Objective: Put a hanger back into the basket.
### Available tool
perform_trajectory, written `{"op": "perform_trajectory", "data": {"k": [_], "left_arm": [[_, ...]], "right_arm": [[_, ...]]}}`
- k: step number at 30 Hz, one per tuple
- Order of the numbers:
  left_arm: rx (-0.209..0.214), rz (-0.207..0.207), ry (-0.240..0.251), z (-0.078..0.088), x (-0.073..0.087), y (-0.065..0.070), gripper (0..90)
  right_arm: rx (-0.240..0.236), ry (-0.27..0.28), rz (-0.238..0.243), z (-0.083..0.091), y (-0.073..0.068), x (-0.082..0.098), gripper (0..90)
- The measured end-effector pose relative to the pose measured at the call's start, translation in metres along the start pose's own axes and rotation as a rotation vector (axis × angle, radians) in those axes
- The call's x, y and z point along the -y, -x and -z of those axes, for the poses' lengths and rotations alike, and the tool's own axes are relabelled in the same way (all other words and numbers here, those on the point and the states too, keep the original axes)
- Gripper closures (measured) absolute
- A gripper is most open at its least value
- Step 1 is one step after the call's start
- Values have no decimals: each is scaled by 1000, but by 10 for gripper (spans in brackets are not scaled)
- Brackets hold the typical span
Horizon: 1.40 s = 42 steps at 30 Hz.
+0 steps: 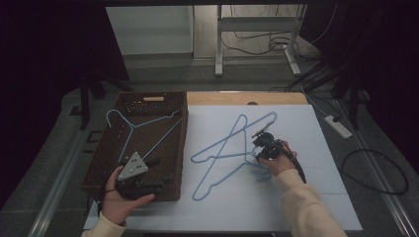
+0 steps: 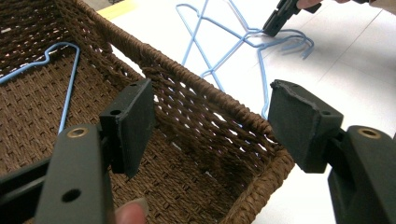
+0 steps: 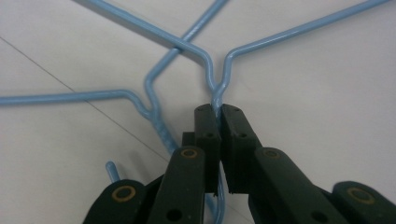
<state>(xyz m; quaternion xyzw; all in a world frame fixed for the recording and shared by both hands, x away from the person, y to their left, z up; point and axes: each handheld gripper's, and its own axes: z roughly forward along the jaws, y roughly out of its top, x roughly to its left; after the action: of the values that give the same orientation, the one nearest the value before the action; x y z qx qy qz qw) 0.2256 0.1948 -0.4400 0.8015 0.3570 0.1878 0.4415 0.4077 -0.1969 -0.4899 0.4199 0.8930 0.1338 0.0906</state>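
Between the pads of the right tool [image 3: 219, 109] sits the twisted neck of a blue wire hanger [image 3: 299, 30], and the jaws are pressed together on it, pinching the wire just below where its two shoulders fork apart. A second blue hanger [image 3: 70, 97] lies just to the left of that tool, its neck crossing under the first one's shoulder, both flat on the white counter [image 1: 321, 163]. From above, the right tool [image 1: 267, 143] rests at the hook end of the two crossed hangers, with the person's hand behind it. Well off to that tool's left, the left tool [image 2: 210, 116] hovers over the near corner of a brown woven basket [image 2: 196, 102], its jaws spread wide with nothing between them, one pad inside the basket wall and the other outside it. Ahead of the left tool, a third blue hanger [image 1: 141, 126] lies inside the basket.
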Motion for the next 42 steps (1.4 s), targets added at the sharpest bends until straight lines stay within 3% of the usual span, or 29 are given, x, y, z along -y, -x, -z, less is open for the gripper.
{"op": "perform_trajectory", "data": {"k": [4,12,17,26,38,42], "left_arm": [[-1,0,2,0,0,1,322],[-1,-9,6,0,-3,4,323],[2,-18,6,0,-4,7,323],[9,-32,7,-2,-6,12,324],[22,-47,3,-5,-10,19,324],[48,-66,-11,-9,-14,26,323]], "right_arm": [[-20,36,-2,11,1,5,861],[-53,70,53,32,-3,20,862],[-82,87,58,41,-3,31,862],[-104,117,85,49,-7,48,861],[-119,123,111,52,-13,54,861],[-117,118,127,55,-16,55,861]]}}
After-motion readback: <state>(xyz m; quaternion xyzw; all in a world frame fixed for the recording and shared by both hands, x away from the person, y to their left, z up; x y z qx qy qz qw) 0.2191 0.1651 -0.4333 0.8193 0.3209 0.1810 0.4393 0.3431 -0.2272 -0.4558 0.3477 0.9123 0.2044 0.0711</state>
